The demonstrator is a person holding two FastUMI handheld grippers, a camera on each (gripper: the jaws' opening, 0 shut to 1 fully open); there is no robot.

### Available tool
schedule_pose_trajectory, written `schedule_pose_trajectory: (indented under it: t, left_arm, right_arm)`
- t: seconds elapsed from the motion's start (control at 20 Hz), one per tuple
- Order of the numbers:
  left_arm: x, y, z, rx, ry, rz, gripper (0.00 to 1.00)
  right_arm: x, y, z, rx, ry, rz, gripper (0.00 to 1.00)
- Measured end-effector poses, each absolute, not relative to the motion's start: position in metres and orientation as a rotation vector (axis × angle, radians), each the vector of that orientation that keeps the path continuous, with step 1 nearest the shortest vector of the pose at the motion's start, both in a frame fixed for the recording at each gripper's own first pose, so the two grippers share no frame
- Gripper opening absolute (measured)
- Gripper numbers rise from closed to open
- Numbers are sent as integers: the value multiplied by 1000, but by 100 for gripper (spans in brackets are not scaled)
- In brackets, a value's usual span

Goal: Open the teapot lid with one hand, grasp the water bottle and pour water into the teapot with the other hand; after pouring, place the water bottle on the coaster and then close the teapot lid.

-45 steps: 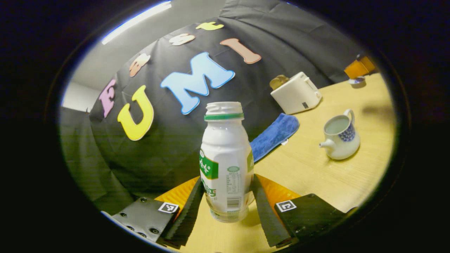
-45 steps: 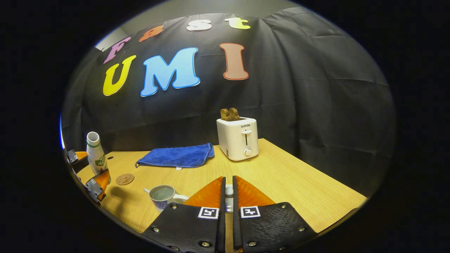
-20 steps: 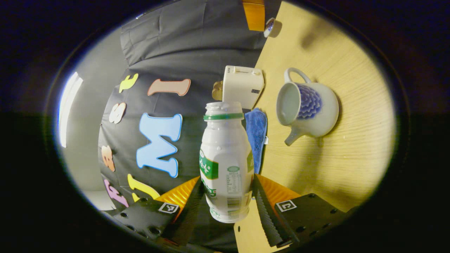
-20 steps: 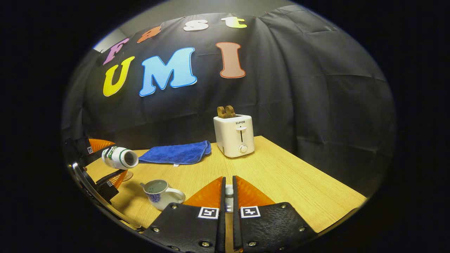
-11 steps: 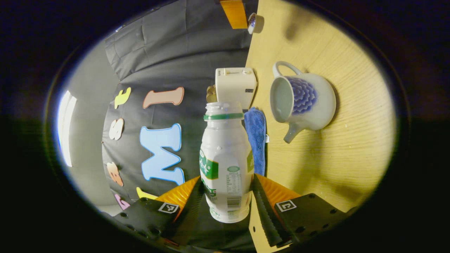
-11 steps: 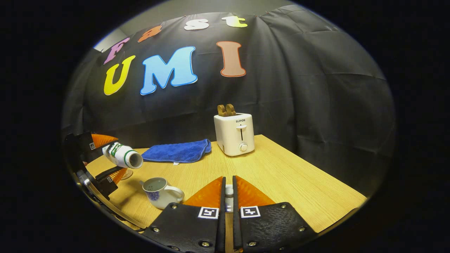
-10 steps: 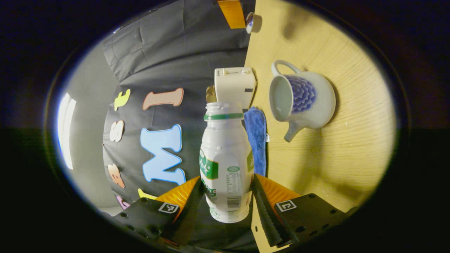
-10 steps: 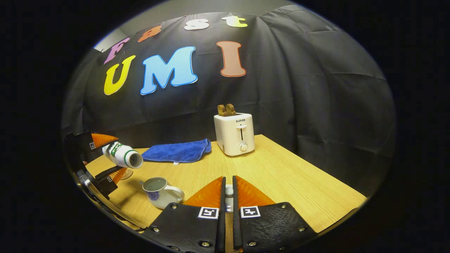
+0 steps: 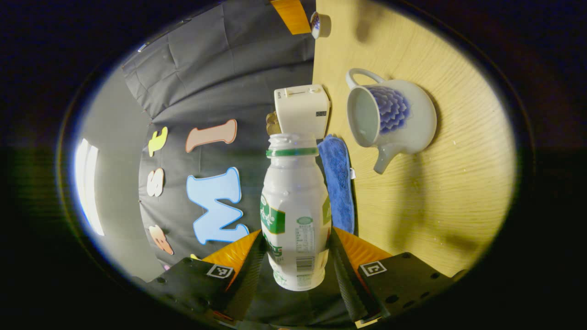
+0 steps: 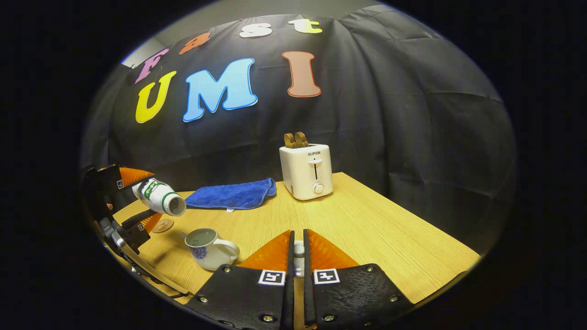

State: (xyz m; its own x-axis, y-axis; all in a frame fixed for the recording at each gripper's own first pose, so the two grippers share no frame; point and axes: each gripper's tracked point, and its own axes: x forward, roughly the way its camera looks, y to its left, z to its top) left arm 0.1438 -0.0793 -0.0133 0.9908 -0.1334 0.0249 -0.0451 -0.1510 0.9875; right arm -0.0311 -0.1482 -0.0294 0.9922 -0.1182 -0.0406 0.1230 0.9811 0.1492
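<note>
Here the left gripper (image 9: 296, 256) clamps the water bottle (image 9: 295, 215) low on its body, one finger pressed to each side. In the right gripper view the bottle (image 10: 158, 196) lies tipped on its side in the air at about nine o'clock, its open mouth slanting down toward the teapot (image 10: 209, 248), which stands below and to the right of it on the table (image 10: 367, 229). The teapot is uncovered, its mouth open to the ceiling, spout pointing away from the handle.

The right gripper (image 10: 298, 256) is closed on the teapot lid (image 10: 298, 257), a small white knob showing in the thin slit between its fingers.

The table is pale wood with fine grain. A round brown coaster (image 10: 162, 225) lies flat just behind the teapot, near the left gripper. Toward twelve o'clock a white toaster (image 10: 306, 171) with two brown slices in its slots stands near the table's far edge, and a blue cloth (image 10: 231, 195) lies folded at its left. A black cloth wall (image 10: 412, 114) drapes behind the table, with grey ceiling above it. In the left gripper view the table (image 9: 435, 183) appears turned on edge, and a bright strip light (image 9: 87, 183) shows at nine o'clock.
</note>
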Motion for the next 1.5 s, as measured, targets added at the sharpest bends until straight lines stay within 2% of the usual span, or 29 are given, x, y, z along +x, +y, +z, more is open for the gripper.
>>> schedule_pose_trajectory:
  t: [1.4,1.45,1.5]
  left_arm:
    - [146,-83,2,1874,-179,-75,90]
    - [146,-82,4,1881,-183,-76,85]
    - [145,-84,4,1890,-187,-78,89]
  right_arm:
    - [-33,-150,-37,170,42,-106,8]
    - [-33,-149,-37,170,42,-104,8]
    - [-33,-149,-37,169,42,-104,8]
